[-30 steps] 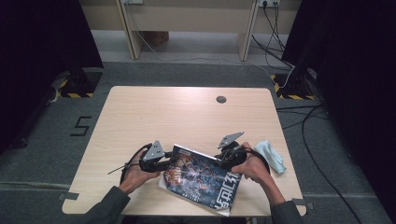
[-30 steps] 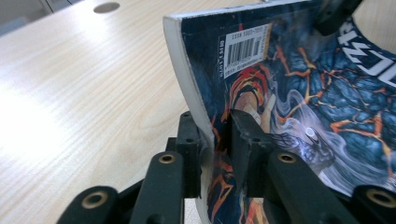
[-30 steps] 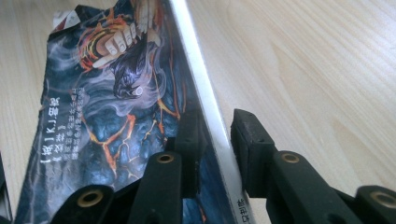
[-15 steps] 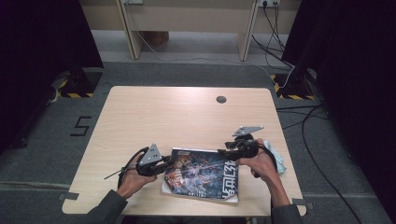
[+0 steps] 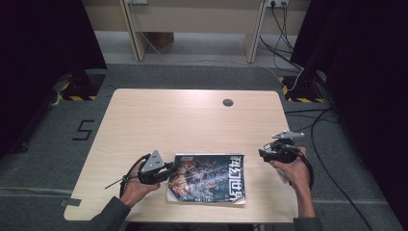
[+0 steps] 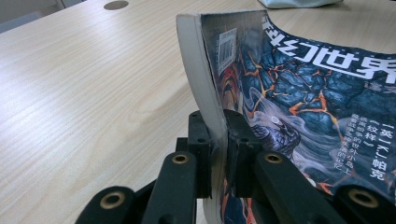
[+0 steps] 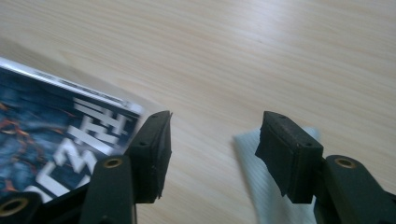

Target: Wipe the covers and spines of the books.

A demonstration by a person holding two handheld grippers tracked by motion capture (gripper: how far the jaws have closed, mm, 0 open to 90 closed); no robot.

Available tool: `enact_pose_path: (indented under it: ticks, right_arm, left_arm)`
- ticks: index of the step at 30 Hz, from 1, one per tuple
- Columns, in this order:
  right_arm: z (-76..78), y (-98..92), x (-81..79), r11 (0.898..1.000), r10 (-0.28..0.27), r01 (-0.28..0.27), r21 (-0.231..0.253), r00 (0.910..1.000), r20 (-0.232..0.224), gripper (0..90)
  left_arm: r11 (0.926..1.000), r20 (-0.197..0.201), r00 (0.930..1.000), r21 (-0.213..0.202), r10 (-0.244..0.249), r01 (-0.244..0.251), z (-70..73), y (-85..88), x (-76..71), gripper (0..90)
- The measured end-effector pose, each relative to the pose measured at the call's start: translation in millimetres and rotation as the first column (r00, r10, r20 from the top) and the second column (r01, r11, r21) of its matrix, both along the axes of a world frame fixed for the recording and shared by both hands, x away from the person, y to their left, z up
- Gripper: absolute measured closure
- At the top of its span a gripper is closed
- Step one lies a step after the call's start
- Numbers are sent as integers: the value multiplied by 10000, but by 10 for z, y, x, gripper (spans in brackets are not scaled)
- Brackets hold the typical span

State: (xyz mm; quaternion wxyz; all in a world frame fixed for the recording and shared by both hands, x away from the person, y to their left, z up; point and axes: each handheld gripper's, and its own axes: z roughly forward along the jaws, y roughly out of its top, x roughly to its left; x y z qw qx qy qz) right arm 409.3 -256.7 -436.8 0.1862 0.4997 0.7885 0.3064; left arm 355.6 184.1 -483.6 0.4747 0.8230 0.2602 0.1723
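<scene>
Pale cloth (image 7: 275, 196) partly hidden behind the right tool's jaw.

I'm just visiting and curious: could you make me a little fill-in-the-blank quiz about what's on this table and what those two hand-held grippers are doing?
1. The left hand-held gripper is clamped on the edge of the ____.
2. The right hand-held gripper has its jaws ____, with nothing between them.
3. The magazine lies on a ____ table.
4. Under the right hand-held gripper lies a pale ____.

Missing words: magazine; open; wooden; cloth
</scene>
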Motion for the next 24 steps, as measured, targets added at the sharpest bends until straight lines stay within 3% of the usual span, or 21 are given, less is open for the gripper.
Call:
enact_pose_path:
  ticks: [4,8,21,24]
  right_arm:
    - [-56,-120,0,9980,-249,240,-591,9996,-142,545]
    - [-165,-218,21,9922,-591,542,-1122,9974,-407,567]
    - [-452,-369,114,9850,-1197,1025,-1386,9852,-1224,580]
    - [-480,-402,118,9911,-1071,958,-920,9862,-1261,647]
  left_arm:
    - [10000,-28,10000,24,40,-40,11,-6,-25,820]
    - [10000,-77,10000,9,-31,31,15,2,-51,820]
    - [10000,-163,9999,21,-30,30,0,8,-111,816]
    - [10000,-158,9999,2,-18,18,-3,9,-109,813]
